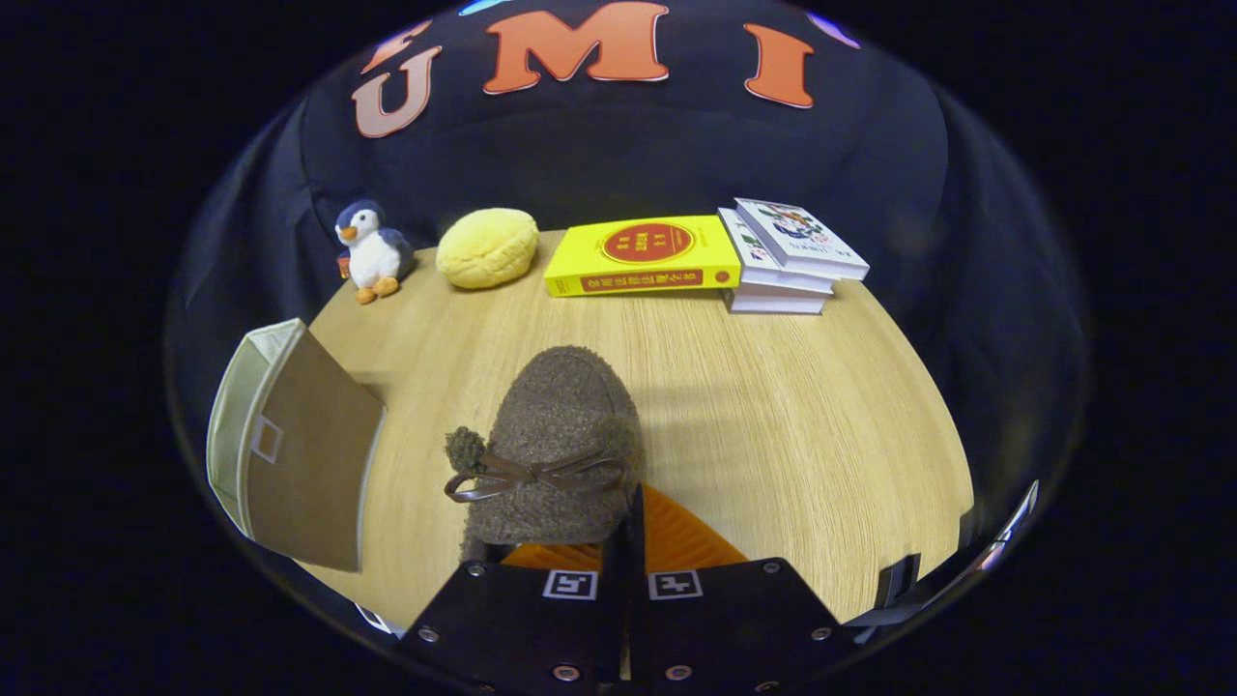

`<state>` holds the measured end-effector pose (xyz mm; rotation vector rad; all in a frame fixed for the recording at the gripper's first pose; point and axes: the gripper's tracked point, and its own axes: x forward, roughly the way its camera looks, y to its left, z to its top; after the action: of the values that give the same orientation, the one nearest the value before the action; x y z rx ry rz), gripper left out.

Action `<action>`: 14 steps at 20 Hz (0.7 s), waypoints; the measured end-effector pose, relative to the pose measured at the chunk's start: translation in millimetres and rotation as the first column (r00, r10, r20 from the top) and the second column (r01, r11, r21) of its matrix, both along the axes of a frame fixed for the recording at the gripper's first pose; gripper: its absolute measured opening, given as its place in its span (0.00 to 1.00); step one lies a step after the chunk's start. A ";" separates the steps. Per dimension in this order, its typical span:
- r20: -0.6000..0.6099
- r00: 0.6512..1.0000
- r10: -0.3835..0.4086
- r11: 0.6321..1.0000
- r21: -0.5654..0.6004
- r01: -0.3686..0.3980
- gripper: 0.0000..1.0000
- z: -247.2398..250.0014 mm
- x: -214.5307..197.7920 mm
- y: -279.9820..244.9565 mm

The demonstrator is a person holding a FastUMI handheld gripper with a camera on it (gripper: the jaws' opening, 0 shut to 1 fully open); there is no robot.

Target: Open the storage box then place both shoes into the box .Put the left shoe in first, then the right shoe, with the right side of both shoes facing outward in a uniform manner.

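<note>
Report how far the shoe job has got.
Done: nothing shows inside the storage box, which stands beside the fingers; whether it is open cannot be told. In hand: the hand-held gripper is shut on a brown fuzzy shoe; which shoe is unclear. Left: placing it, then the other.

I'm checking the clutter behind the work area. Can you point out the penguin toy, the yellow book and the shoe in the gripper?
Penguin toy [370, 253], gripper view, white belly.
Yellow book [643, 256], gripper view, top cover.
Shoe [560, 435], gripper view, fuzzy brown upper.
</note>
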<state>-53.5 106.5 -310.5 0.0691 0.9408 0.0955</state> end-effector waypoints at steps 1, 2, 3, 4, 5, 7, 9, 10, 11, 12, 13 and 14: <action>0.016 1.000 0.010 1.000 0.016 -0.010 0.05 13.5 3.6 11.8; 0.030 0.999 0.020 0.999 0.029 -0.021 0.05 25.0 5.5 23.2; 0.040 0.999 0.033 0.999 0.039 -0.035 0.05 36.0 6.6 34.6; 0.050 0.998 0.047 0.998 0.047 -0.049 0.05 45.6 8.8 46.4; 0.053 0.997 0.061 0.997 0.053 -0.063 0.05 52.2 11.0 59.3; 0.055 0.994 0.090 0.994 0.064 -0.093 0.05 67.9 12.8 86.5; 0.062 0.990 0.124 0.989 0.075 -0.128 0.05 82.9 13.5 115.0; 0.068 0.988 0.140 0.986 0.083 -0.145 0.05 90.4 13.7 128.9; 0.073 0.985 0.158 0.982 0.089 -0.164 0.05 96.5 13.9 145.0; 0.078 0.982 0.172 0.979 0.097 -0.179 0.05 101.7 13.3 160.3; 0.083 0.978 0.189 0.975 0.105 -0.198 0.05 106.4 12.3 175.4; 0.086 0.975 0.205 0.970 0.114 -0.214 0.05 109.4 11.0 191.8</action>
<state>-42.4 298.3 -201.2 0.0788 0.8662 0.3493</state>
